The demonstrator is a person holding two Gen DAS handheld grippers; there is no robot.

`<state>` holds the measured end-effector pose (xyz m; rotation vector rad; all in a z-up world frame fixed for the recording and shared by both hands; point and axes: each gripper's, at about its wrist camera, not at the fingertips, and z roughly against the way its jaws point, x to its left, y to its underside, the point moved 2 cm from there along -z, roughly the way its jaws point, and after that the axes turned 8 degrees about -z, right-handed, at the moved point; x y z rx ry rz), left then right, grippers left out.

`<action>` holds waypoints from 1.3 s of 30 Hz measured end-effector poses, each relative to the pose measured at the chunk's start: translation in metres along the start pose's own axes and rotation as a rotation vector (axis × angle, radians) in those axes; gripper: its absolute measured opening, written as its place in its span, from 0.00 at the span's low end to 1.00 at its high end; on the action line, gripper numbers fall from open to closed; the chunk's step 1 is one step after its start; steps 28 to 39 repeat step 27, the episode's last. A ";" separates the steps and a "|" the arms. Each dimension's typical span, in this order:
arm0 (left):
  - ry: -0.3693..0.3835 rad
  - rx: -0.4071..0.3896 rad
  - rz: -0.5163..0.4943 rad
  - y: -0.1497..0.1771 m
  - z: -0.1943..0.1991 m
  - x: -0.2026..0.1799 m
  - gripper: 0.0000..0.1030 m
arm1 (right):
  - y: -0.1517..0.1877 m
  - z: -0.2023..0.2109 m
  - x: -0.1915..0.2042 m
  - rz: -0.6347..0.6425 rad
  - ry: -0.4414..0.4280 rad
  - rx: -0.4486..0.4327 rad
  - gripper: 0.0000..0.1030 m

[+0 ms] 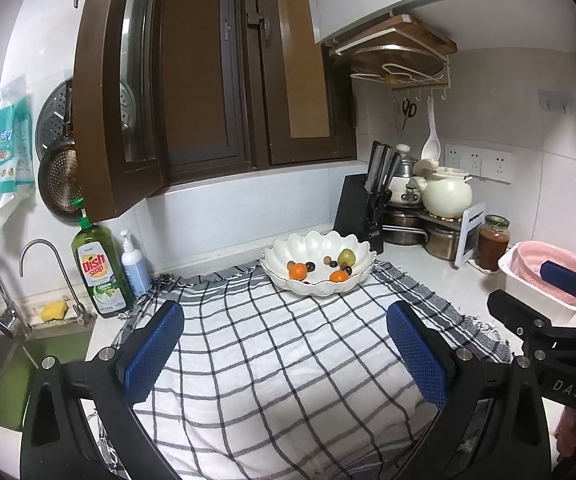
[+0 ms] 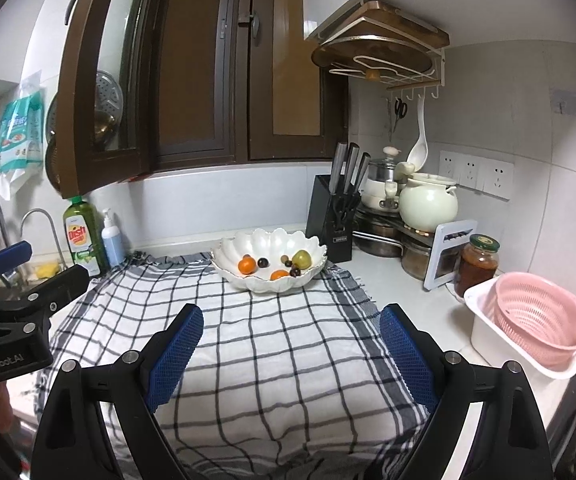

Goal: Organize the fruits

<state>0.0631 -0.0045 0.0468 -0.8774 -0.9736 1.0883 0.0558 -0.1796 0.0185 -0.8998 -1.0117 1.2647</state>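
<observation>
Fruits [image 1: 320,266] sit in white bowl [image 1: 316,246] at far edge of checked cloth [image 1: 272,344] on counter. Left gripper [image 1: 284,340] and right gripper [image 2: 291,340] both spread wide, empty. Pink colander [image 2: 540,316] fully visible only in right view; sink [image 1: 28,360] only in left.

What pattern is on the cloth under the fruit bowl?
White cloth with a dark grid check; clearest in the right wrist view.

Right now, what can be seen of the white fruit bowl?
The white fruit bowl is wide and shallow with a scalloped, shell-like rim, glossy like ceramic. It sits upright at the far edge of the checked cloth, near the knife block. Inside lie two orange fruits, one green fruit and several small dark round ones. Neither gripper touches it.
</observation>
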 end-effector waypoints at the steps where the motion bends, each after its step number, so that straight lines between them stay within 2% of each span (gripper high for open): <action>1: 0.001 -0.005 0.000 0.000 0.003 0.000 1.00 | 0.000 0.002 -0.001 -0.002 -0.001 0.000 0.88; 11: -0.003 -0.029 -0.006 -0.001 0.017 -0.006 1.00 | 0.003 0.014 -0.005 -0.012 -0.006 -0.003 0.88; 39: 0.029 -0.011 -0.012 -0.002 0.012 -0.019 1.00 | 0.005 0.017 -0.021 -0.025 0.028 0.012 0.88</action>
